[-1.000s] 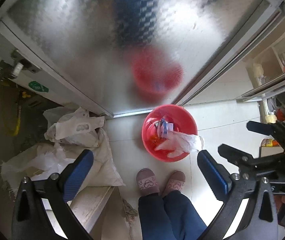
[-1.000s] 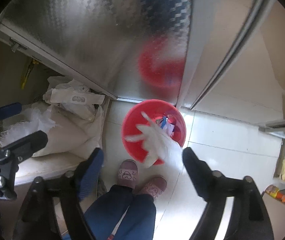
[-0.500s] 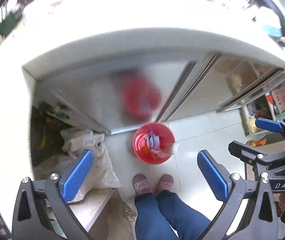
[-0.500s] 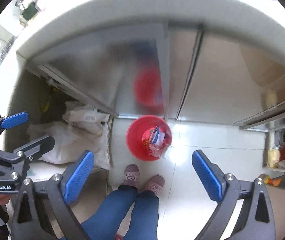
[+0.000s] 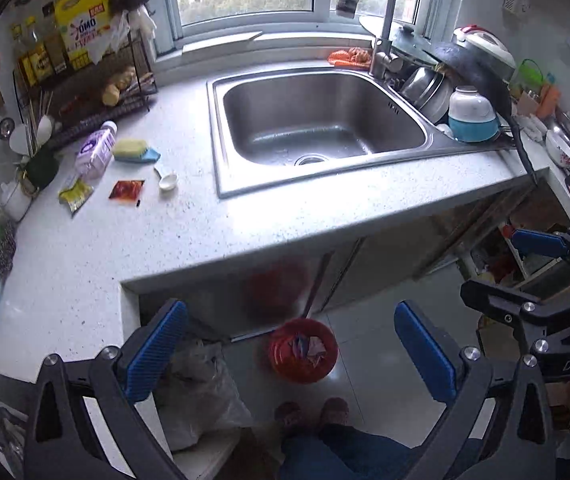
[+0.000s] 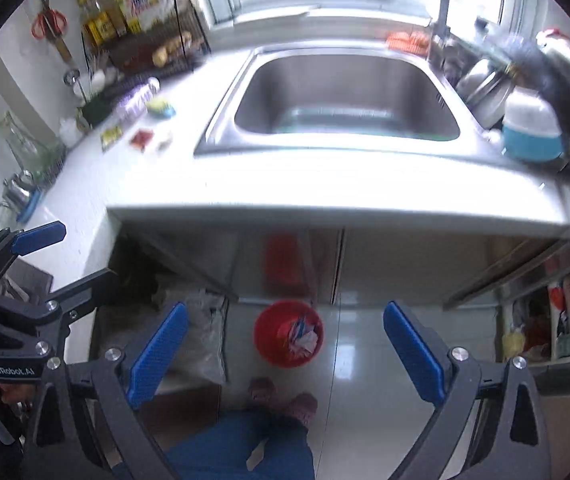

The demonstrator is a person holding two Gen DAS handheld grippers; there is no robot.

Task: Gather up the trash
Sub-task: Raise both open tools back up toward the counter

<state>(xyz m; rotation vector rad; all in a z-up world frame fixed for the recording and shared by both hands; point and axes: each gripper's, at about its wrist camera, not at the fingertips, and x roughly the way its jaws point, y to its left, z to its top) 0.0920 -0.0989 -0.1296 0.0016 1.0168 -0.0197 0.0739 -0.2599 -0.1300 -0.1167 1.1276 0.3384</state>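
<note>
A red bin (image 5: 303, 350) (image 6: 288, 333) stands on the floor under the counter edge, holding crumpled white and coloured wrappers. On the counter lie a red sachet (image 5: 126, 190) (image 6: 141, 137), a yellow sachet (image 5: 75, 194) (image 6: 111, 135) and a small white scoop (image 5: 167, 178). My left gripper (image 5: 291, 350) is open and empty, high above the bin. My right gripper (image 6: 285, 350) is also open with nothing between its blue pads. Each gripper shows at the side of the other's view.
A steel sink (image 5: 317, 120) fills the counter (image 5: 165, 240) middle, with dishes and a blue bowl (image 5: 473, 118) to its right. A purple bottle (image 5: 95, 148), a sponge (image 5: 135, 149) and a rack (image 5: 85, 80) sit left. A person's legs and slippers (image 5: 311, 412) stand below; white bags (image 5: 197, 388) lie left.
Both grippers have risen from near the floor to above the counter, so the bin shrank and the sink and countertop came into view. White trash that hung by the right gripper now lies in the bin.
</note>
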